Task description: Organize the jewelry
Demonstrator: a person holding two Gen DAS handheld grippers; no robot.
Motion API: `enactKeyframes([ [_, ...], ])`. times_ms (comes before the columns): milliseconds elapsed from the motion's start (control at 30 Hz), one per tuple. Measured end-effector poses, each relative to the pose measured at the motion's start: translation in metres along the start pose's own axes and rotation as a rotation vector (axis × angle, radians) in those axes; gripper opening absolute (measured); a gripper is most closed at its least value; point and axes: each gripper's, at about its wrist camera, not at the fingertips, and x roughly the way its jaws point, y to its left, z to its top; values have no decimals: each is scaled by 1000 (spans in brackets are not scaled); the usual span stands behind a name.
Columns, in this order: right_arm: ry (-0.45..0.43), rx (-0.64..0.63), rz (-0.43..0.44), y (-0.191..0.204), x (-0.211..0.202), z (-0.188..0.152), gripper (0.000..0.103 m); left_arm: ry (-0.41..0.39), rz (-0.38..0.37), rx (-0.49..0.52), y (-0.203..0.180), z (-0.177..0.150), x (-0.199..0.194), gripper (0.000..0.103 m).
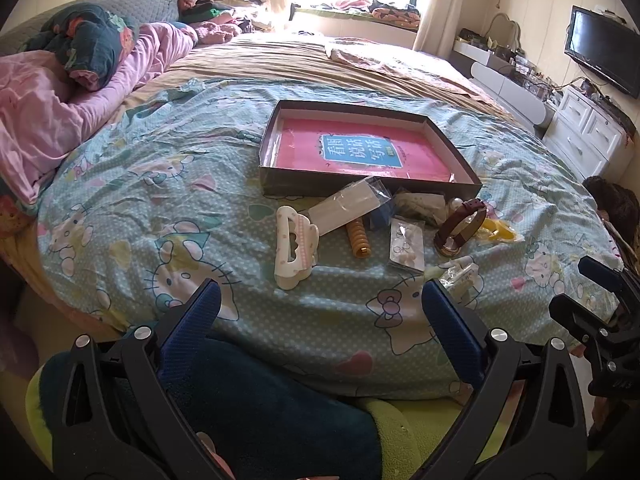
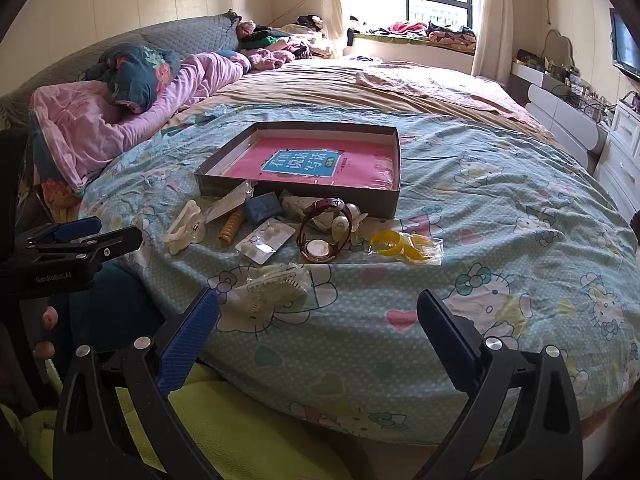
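The bed point(image 2: 500, 216) fills both views, covered by a wrinkled pale-blue dotted sheet printed with cartoon cats; its far edges run out of frame. On it lies a shallow rectangular cardboard box point(image 1: 452, 148) with dark walls, lined by a glossy pink sheet with a blue label. Its near wall is partly hidden by the jewelry heaped just in front.

In that heap, a brown leather-strap watch point(image 2: 320, 236) stands on edge with its round face toward the right camera. Beside it lie a cream plastic hair claw point(image 1: 294, 246), cloud-shaped, a clear crinkled bag holding yellow bangles point(image 2: 404, 244), a ribbed orange coil point(image 1: 358, 238), a small packet of earrings point(image 1: 408, 246) and a pale comb-like piece in plastic wrap point(image 2: 276, 286), hard to make out. A long clear sleeve point(image 1: 348, 204) leans on the box.

The left gripper point(image 1: 320, 308) and right gripper point(image 2: 318, 312) both hover at the bed's near edge, jaws spread wide, blue textured pads point(image 2: 188, 340) holding nothing.
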Motion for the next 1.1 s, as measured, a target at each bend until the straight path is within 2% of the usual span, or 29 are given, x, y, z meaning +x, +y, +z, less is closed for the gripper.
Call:
enactKeyframes([
  [1100, 29, -4, 21, 6, 11, 3, 99, -1, 7, 3, 0, 0, -1, 94],
])
